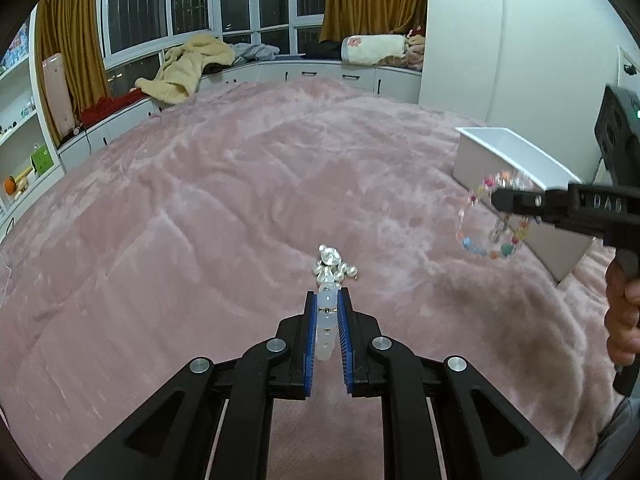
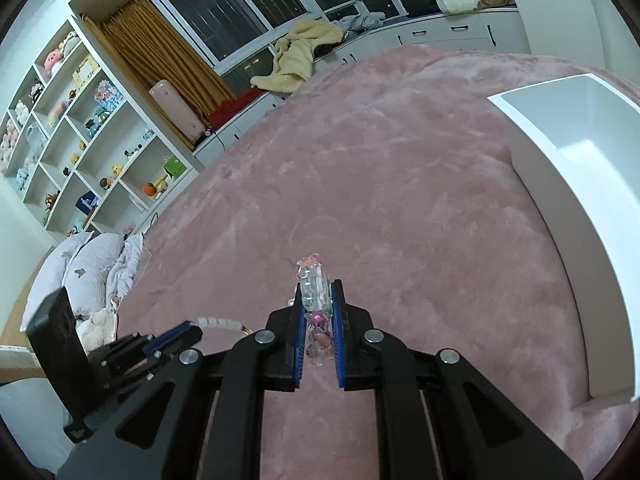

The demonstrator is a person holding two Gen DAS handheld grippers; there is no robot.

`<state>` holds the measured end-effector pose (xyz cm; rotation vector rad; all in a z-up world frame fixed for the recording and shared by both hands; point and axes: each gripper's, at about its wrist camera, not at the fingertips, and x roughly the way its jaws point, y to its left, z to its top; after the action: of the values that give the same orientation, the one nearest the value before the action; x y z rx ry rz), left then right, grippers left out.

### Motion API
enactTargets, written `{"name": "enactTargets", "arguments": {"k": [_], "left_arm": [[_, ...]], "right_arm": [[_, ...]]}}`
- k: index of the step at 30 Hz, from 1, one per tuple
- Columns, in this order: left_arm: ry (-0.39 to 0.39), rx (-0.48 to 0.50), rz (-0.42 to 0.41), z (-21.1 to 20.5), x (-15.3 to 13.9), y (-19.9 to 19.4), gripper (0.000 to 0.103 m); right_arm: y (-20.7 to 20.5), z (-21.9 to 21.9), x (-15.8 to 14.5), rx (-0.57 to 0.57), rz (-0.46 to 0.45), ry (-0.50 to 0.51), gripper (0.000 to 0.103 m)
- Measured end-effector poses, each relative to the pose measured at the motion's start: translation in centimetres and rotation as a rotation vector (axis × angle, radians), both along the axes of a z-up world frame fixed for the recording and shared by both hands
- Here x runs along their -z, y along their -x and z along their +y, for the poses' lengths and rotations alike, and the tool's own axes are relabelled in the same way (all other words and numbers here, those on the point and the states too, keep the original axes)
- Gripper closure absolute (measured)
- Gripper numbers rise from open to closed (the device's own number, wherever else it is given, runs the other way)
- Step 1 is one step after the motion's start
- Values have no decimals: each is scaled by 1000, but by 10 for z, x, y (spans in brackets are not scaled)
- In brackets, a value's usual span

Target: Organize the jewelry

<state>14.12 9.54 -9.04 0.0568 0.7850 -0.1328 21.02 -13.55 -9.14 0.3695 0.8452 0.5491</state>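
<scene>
My left gripper (image 1: 329, 300) is shut on a white bead bracelet (image 1: 327, 322) with silver charms (image 1: 332, 266) at its tip, held just above the pink blanket (image 1: 240, 184). My right gripper (image 2: 318, 292) is shut on a colourful bead bracelet (image 2: 316, 280). In the left wrist view the right gripper (image 1: 500, 199) holds that bracelet (image 1: 492, 220) hanging in a loop in front of the white box (image 1: 516, 176). In the right wrist view the box (image 2: 572, 208) stands open to the right, and the left gripper (image 2: 180, 334) with white beads (image 2: 220, 323) is at the lower left.
The pink blanket covers a bed. Lilac pillows (image 2: 80, 264) lie at its left end. White shelves (image 2: 80, 140) with toys stand beyond. A window seat (image 1: 280, 68) with clothes and a yellow blanket (image 1: 192, 68) runs along the far side.
</scene>
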Motion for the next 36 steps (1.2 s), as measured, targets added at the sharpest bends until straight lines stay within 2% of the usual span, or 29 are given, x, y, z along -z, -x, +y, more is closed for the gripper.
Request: {"name": "enactTargets", "arguments": {"k": [15,22,23,24,25,26,30,36], "left_arm": [[1,23,-45,-8,-27,2,87],[-21,41,-50,-14,-29,-1,87],[-20,44,-43,-15,-26,-1,87],[-21,46,-34,-15,-20,-2,82],[-22,48,-23,-14,-15,-2,66],[-22,52,-7,-15,-5,-3,59],[-16,89,87,-22,37,-2,53],[-71,104,213,-40,98,-4,51]], "right_arm": [[5,-9,-3,5,-1,-40,88],[10,-9,-11,5,-31,-42,89],[11,-11,-13,9,-39,-43,89],[11,-11,-14,13,-43,-39,89],[11,-13,-15,19,-42,-39,89],[11,-15,-16,22,-40,-43,89],[10,-18,-15,34,-37,-41,89],[11,-17,-14,27,-37,-27,89]]}}
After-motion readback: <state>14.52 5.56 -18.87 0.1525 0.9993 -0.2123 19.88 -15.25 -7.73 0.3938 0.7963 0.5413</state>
